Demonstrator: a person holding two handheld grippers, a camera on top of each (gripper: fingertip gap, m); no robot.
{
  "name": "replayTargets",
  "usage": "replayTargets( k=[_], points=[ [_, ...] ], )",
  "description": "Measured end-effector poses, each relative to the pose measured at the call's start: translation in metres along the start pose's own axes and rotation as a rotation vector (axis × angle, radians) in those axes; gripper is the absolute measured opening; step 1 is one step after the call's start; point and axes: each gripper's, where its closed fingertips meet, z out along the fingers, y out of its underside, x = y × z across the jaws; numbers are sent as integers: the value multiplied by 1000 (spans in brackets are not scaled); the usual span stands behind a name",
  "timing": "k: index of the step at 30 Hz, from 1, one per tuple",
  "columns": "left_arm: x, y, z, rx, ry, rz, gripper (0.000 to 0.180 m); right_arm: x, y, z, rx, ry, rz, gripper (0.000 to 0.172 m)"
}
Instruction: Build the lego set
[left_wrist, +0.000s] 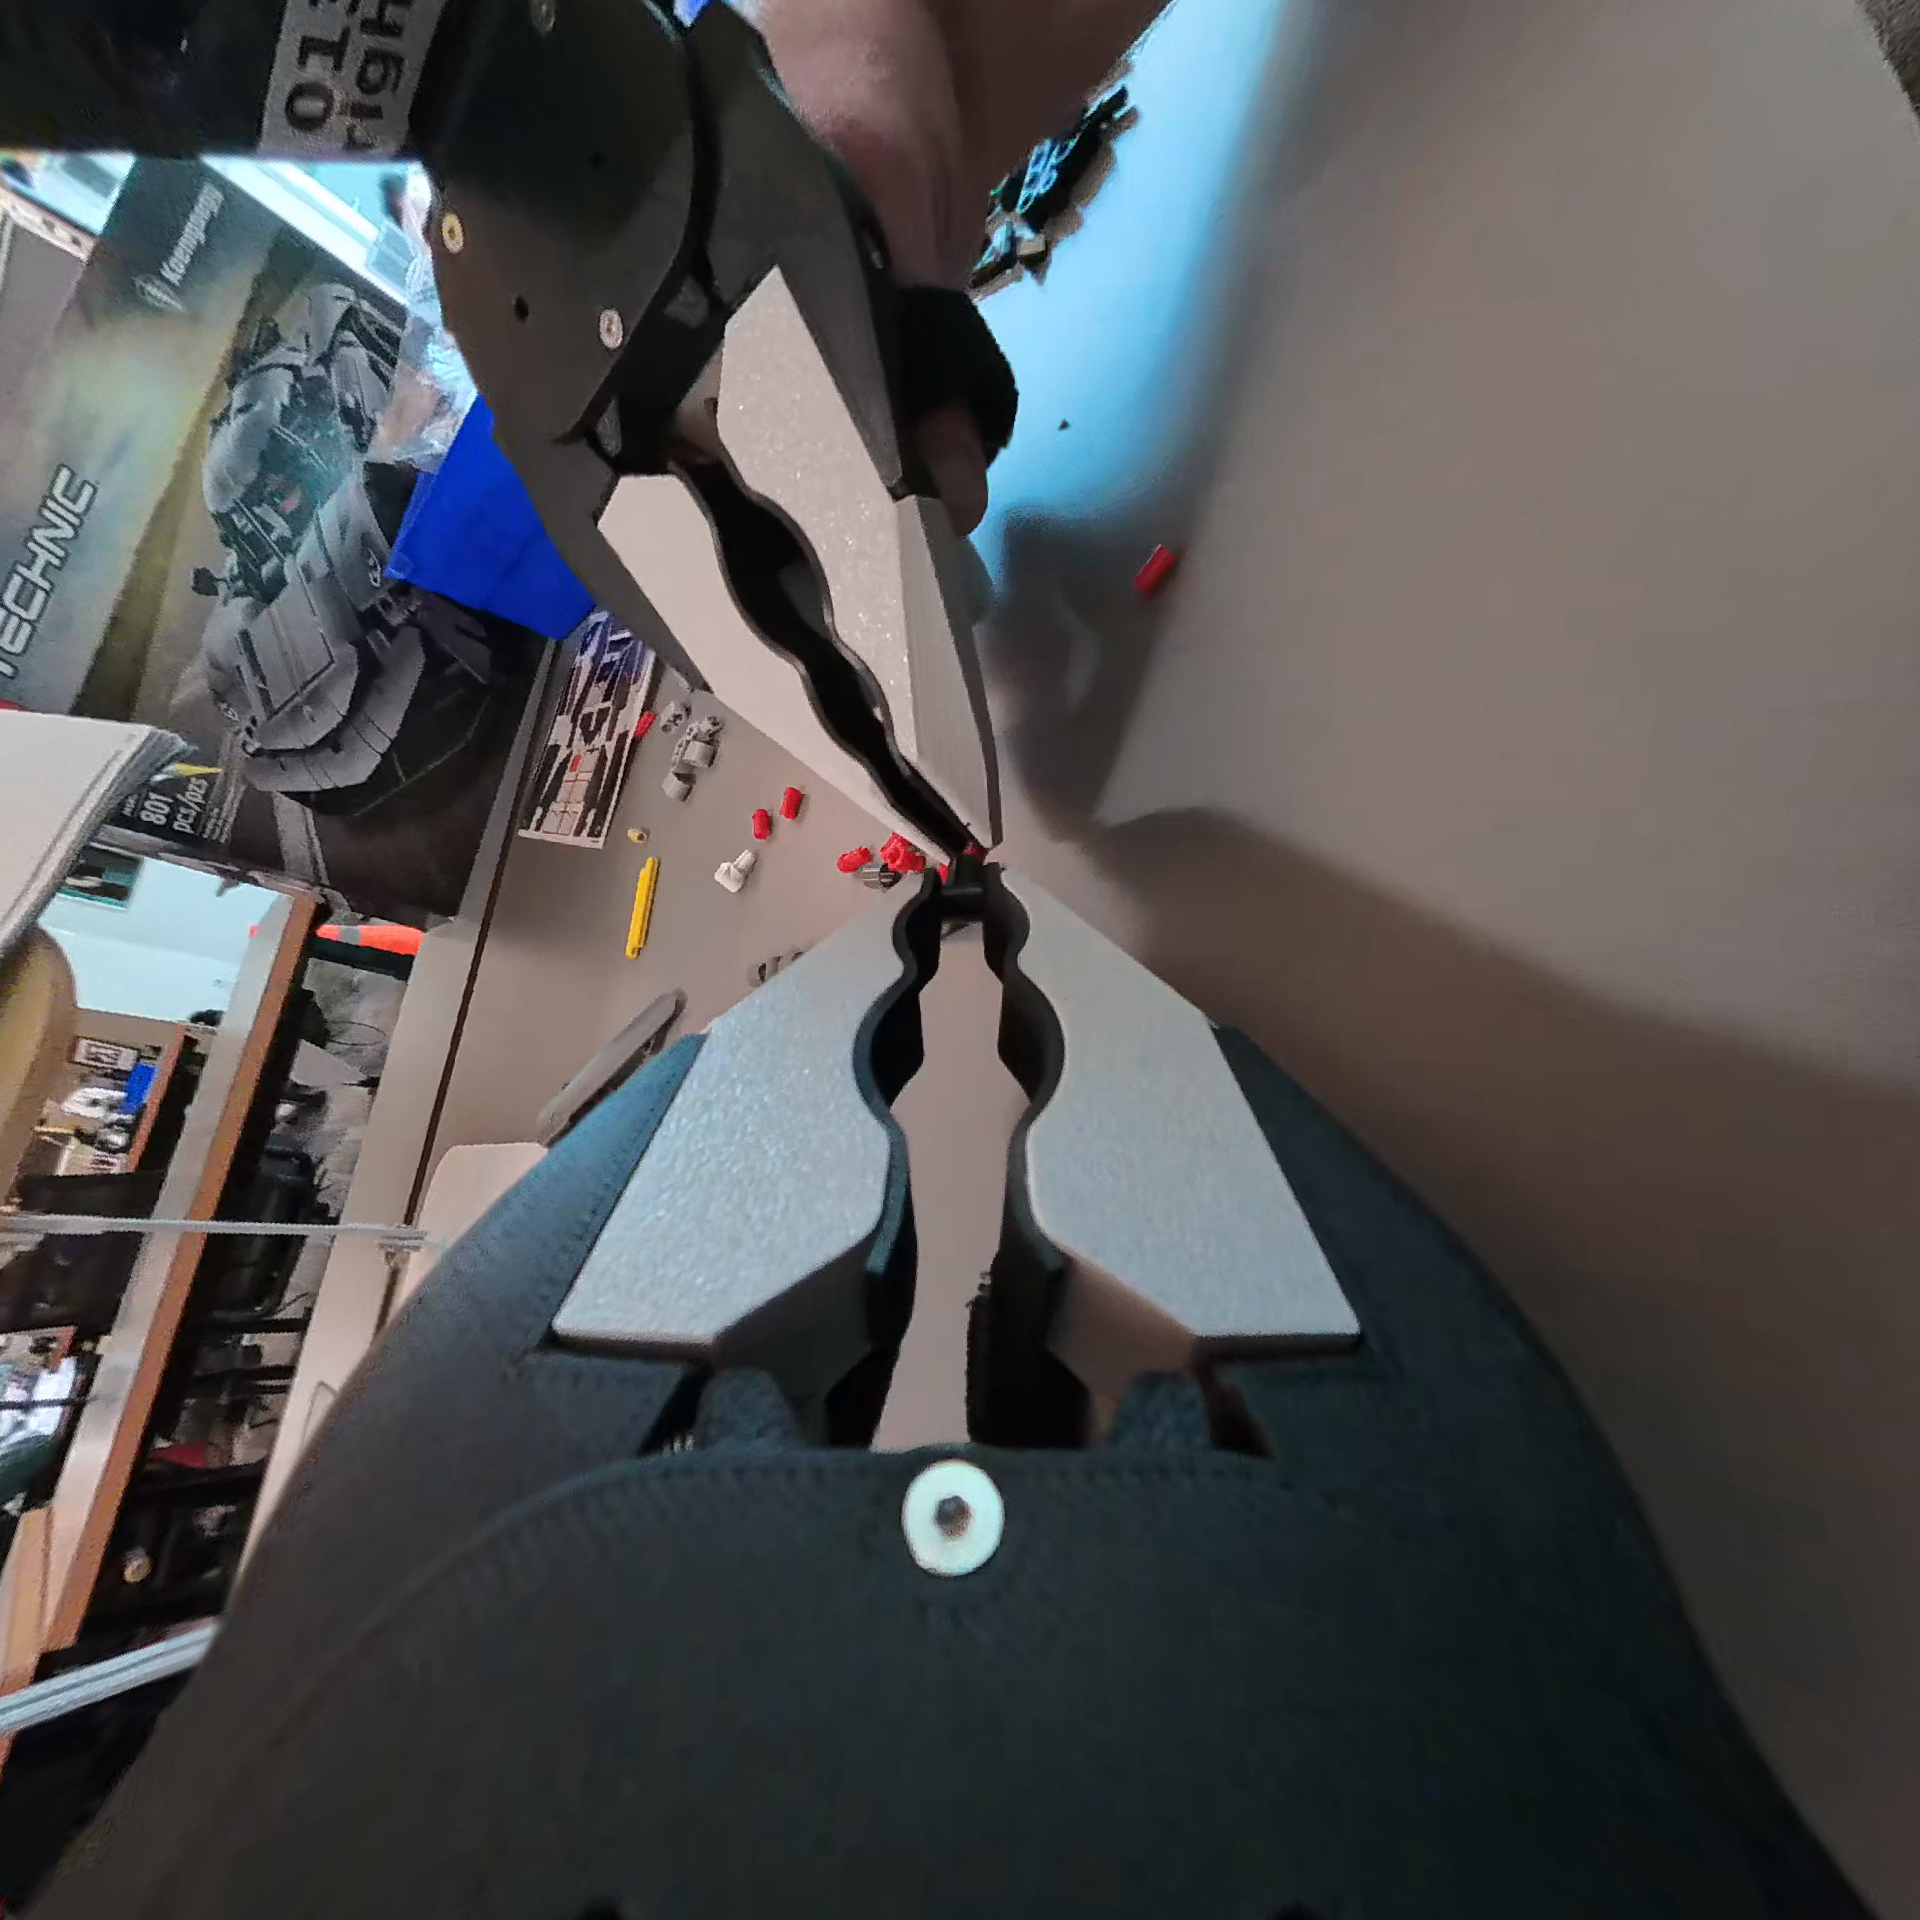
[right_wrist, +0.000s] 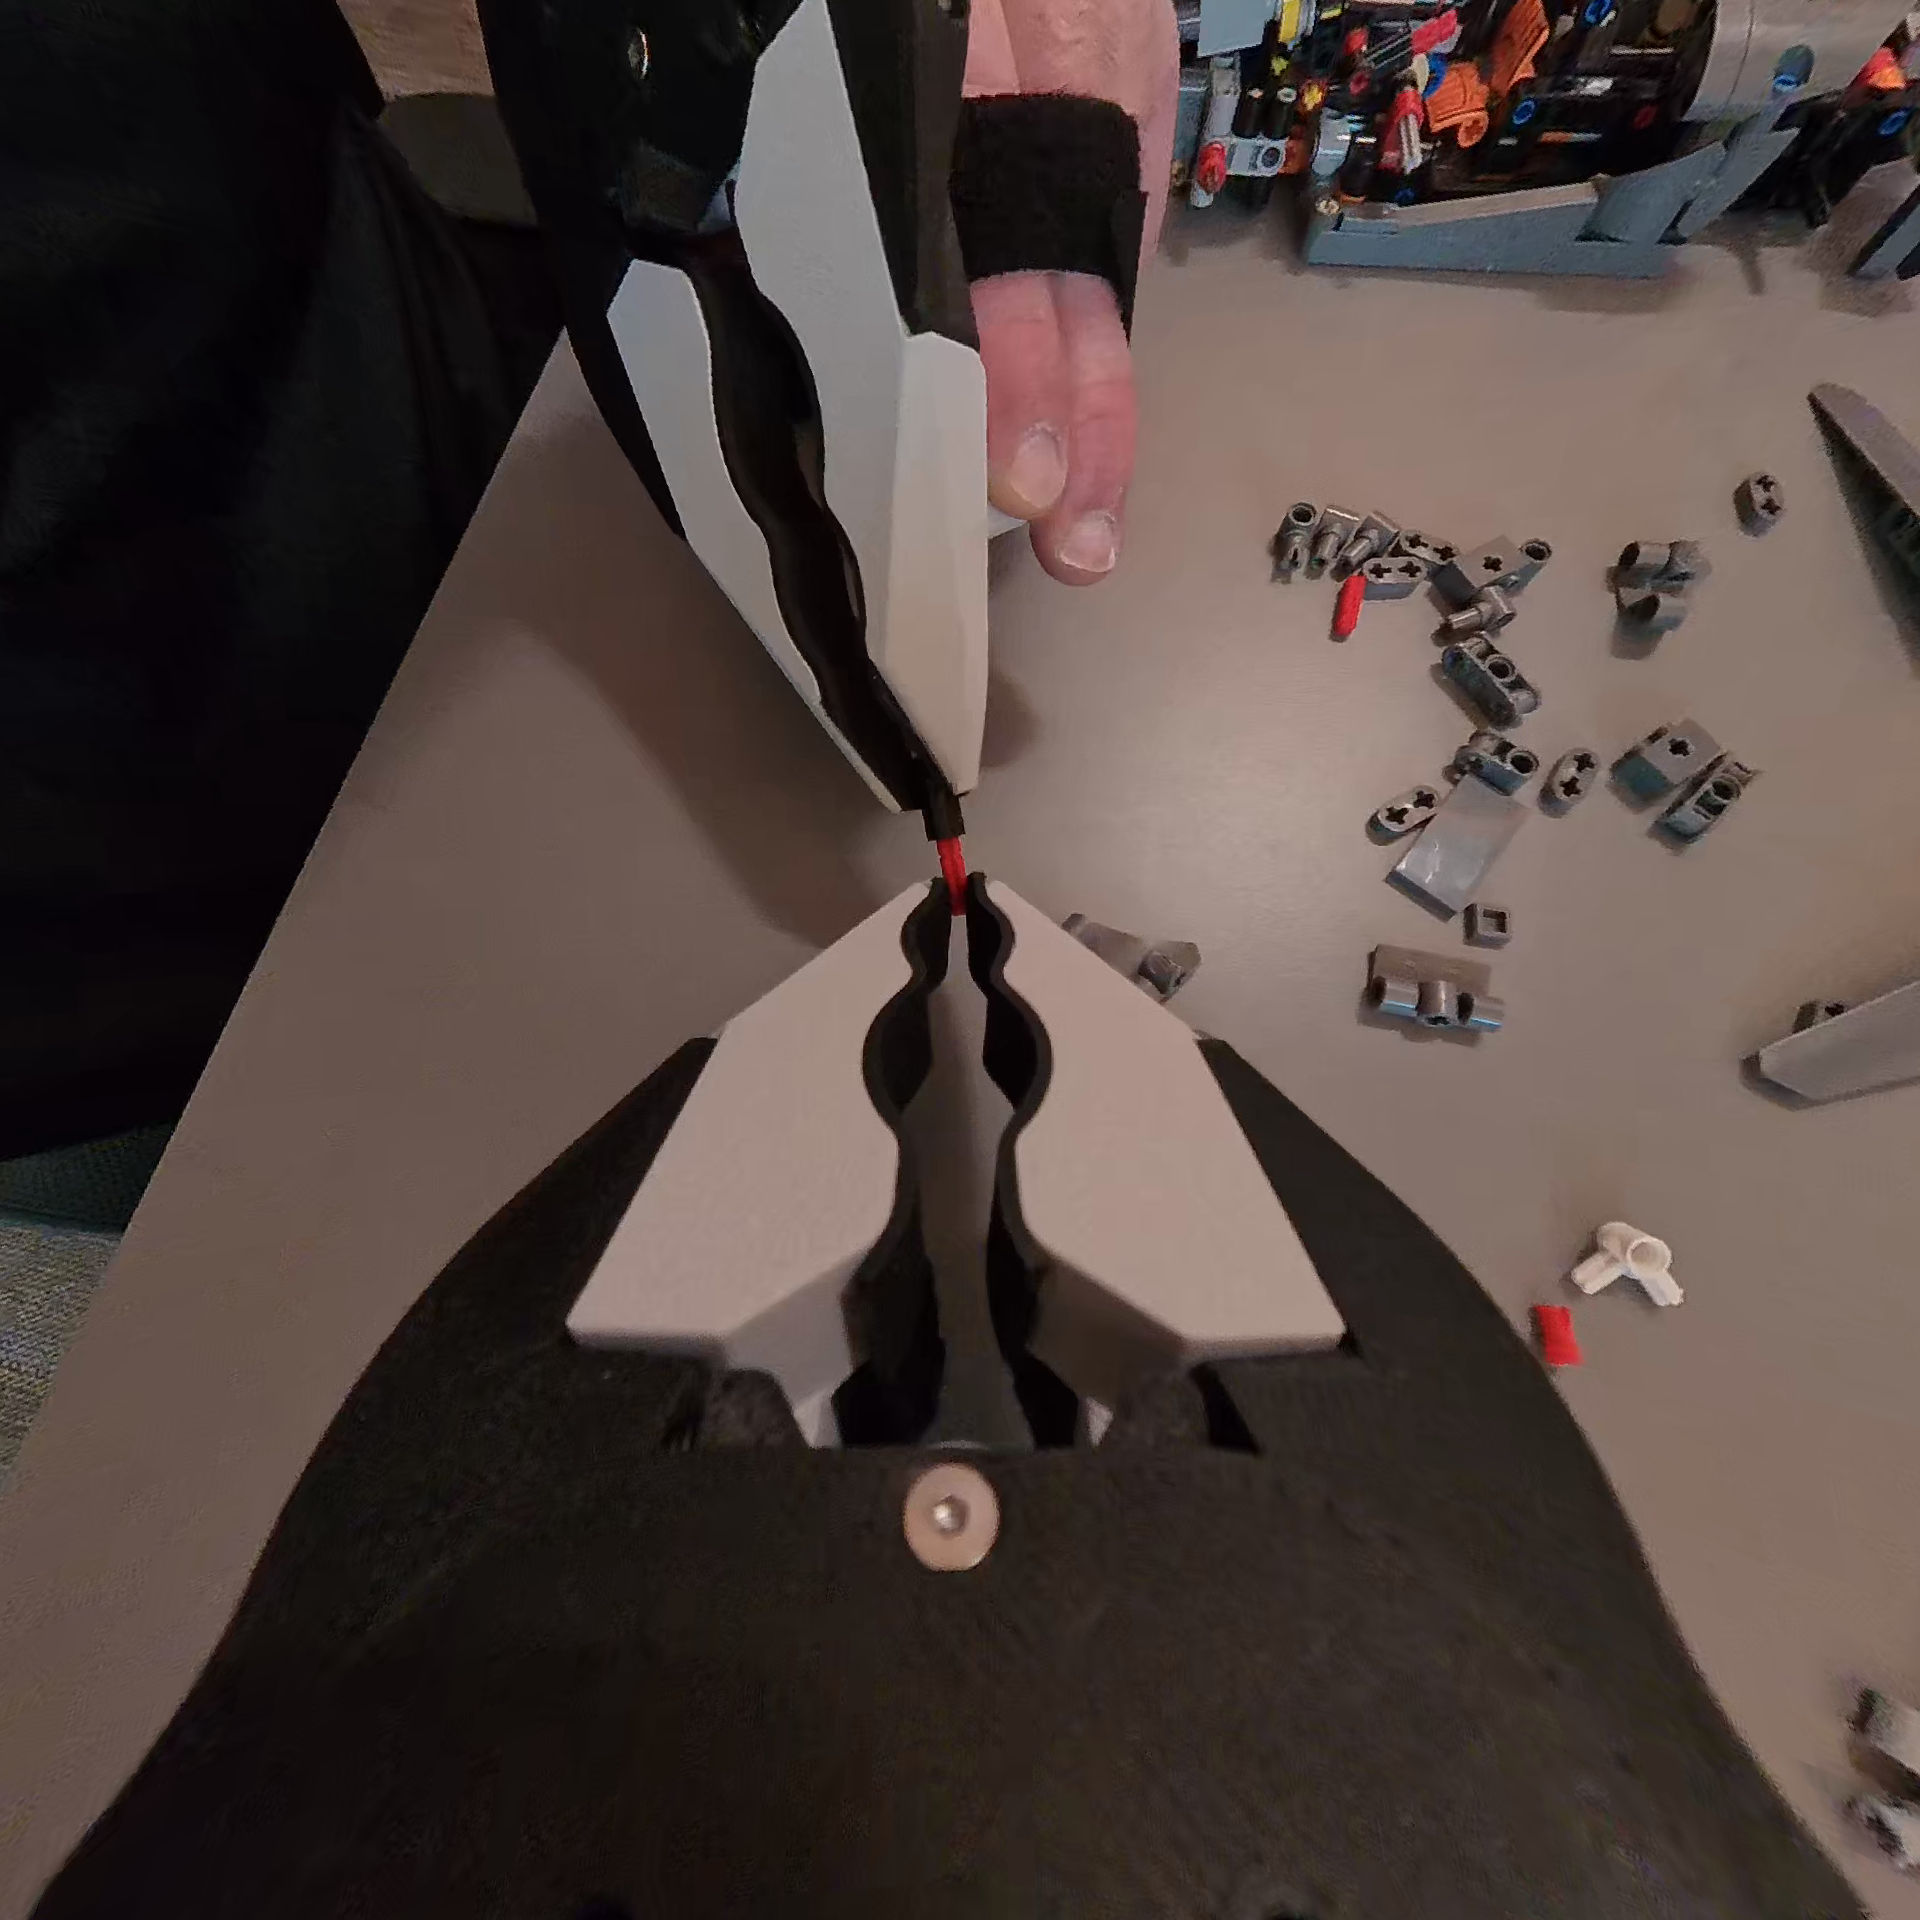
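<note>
Two grippers meet tip to tip above the table (right_wrist: 623, 831), and both are closed on something small. The right gripper (right_wrist: 954, 896) has its pads pinched on one end of a thin red pin (right_wrist: 950, 864). The left gripper (left_wrist: 961, 885), which enters the right wrist view from the top, is clamped on a short black piece (right_wrist: 941, 814). The pin's far end reaches that black piece, so the two parts sit end to end between the tips and off the table. Whether the pin is seated inside the black piece or only butts against it cannot be told. In my judgement, handling this well depends on alignment: the pin and the black piece should share one straight line, because a thin pin held only at its end will likely tilt or slip under a crooked push. Each grip is at the very tips, so steady, light pressure along the pin's axis looks safer than force. A hand (right_wrist: 1060, 436) on the left gripper hangs just beside the joint. Loose grey parts (right_wrist: 1496, 665), a white connector (right_wrist: 1626, 1262) and a red bit (right_wrist: 1555, 1333) lie well apart to the right. More red bits (left_wrist: 774, 816) and a yellow beam (left_wrist: 642, 904) show in the left wrist view.
</note>
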Motion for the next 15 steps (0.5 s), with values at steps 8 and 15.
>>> replayTargets(
  k=[8,15],
  points=[
    [12,2,1,-14,18,77,6,-7,6,8,-15,-40,10,0],
    [15,4,2,-32,17,104,6,-7,9,10,-28,-39,8,0]
  ],
)
